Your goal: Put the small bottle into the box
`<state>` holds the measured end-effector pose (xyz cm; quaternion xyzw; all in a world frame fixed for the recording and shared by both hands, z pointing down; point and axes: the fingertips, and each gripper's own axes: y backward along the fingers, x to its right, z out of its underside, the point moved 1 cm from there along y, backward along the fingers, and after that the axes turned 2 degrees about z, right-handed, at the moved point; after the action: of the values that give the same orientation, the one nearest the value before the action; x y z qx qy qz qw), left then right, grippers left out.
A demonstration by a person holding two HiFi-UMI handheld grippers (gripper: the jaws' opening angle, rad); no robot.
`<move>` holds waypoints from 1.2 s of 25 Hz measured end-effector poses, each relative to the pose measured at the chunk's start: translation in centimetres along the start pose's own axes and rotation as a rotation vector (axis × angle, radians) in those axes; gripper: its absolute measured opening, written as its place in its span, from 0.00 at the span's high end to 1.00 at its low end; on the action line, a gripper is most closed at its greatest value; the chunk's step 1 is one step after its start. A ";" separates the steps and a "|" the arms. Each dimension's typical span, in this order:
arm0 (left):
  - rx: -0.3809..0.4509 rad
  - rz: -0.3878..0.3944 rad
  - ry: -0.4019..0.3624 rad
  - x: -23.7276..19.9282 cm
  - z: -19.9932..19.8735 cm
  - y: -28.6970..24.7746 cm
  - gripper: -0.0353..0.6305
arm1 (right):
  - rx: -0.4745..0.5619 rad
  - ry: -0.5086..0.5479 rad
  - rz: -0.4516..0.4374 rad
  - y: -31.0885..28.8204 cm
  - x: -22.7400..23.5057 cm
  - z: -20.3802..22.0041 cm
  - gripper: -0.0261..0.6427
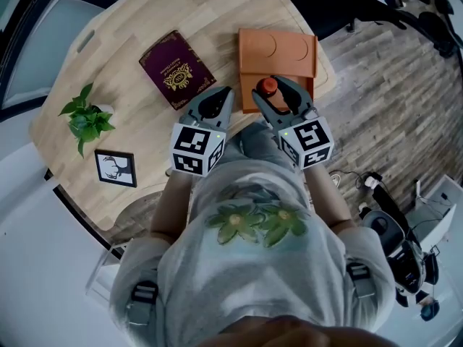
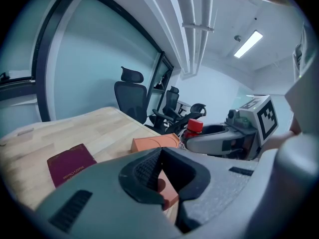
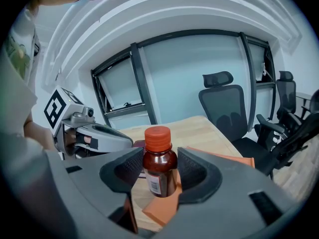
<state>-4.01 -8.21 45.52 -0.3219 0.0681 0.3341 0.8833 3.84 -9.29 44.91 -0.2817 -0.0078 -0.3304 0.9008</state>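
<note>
- The orange box [image 1: 278, 53] lies on the wooden table [image 1: 145, 20]. The half of it farther from the person shows two round impressions, and the near half is mostly covered by the right gripper [image 1: 273, 92].
- The small bottle [image 1: 268, 87], brown with a red cap, stands upright over that near half. Its base may already be inside the box, but no view shows this clearly.
- The right gripper's jaws are part-way apart and clamp the bottle by its sides, with the pads on the body below the cap.
- The left gripper [image 1: 217, 96] hovers just left of the box. Its jaw tips meet with nothing between them.
- Only the head view shows the maroon booklet [image 1: 176, 69] left of the box. Well beyond that are a small green plant [image 1: 87, 118] and a framed picture [image 1: 116, 168].
- The right gripper view shows the bottle's label and the pads [image 3: 130, 171] pressed on it. An edge of the box is below it, and an office chair [image 3: 224, 103] stands beyond the table.
- The left gripper view shows the box from the side, with the red cap just past it in the other gripper.
</note>
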 end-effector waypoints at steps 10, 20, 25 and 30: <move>-0.011 -0.012 0.011 -0.5 0.2 -0.4 0.94 | -0.033 -0.002 -0.011 -1.0 0.7 0.9 0.64; -0.004 -0.017 0.032 -1.0 0.0 -0.6 0.94 | -0.055 -0.002 -0.005 -1.9 1.1 1.6 0.64; -0.005 -0.019 0.032 -1.0 0.2 -0.6 0.94 | -0.062 -0.009 -0.006 -2.2 1.0 2.1 0.64; -0.008 -0.028 0.030 -1.0 0.4 -0.5 0.94 | -0.075 -0.012 -0.010 -2.5 1.0 2.7 0.64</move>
<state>-4.48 -8.82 46.40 -0.3313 0.0753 0.3171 0.8854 3.59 -10.11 48.65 -0.3174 -0.0022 -0.3333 0.8878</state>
